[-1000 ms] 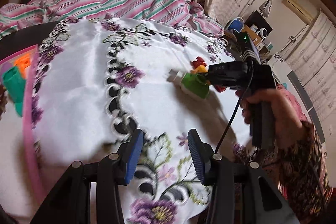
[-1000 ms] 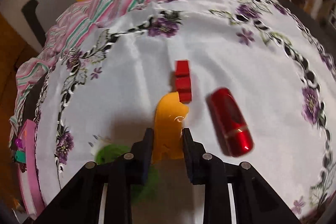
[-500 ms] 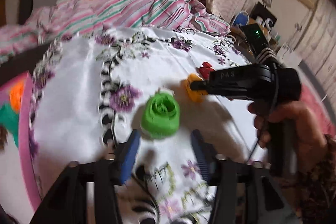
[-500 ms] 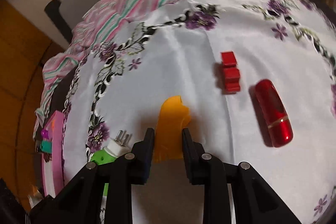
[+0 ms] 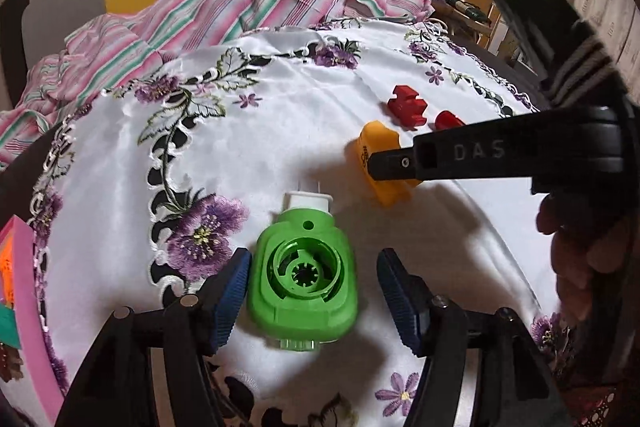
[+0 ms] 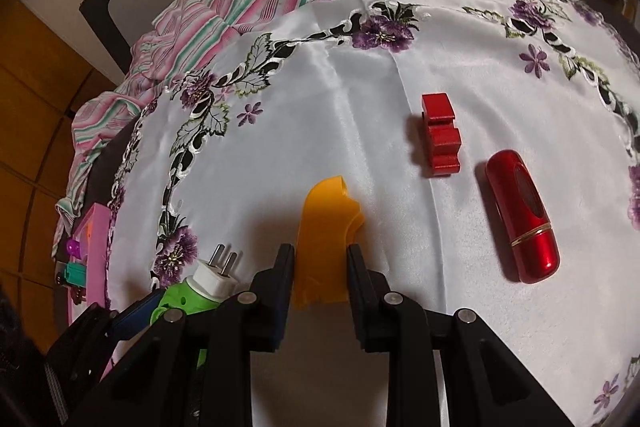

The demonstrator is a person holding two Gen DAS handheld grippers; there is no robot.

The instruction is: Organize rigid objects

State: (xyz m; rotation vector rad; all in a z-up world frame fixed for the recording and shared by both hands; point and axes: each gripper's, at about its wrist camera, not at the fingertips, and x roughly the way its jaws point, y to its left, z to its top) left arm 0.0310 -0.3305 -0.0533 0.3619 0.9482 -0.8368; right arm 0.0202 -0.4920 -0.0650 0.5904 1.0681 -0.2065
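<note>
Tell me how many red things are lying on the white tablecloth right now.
2. A notched red block lies beyond the orange piece; a glossy red tube lies just right of the block. More may be hidden outside the views.

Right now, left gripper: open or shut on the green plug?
Open. The left gripper has its blue pads apart, straddling the green plug device lying flat on the tablecloth.

Legible text: embossed letters "DAS" on the black body of the right tool (image 5: 476,151); a small dark printed mark on the orange piece (image 5: 380,147), too small to read.
</note>
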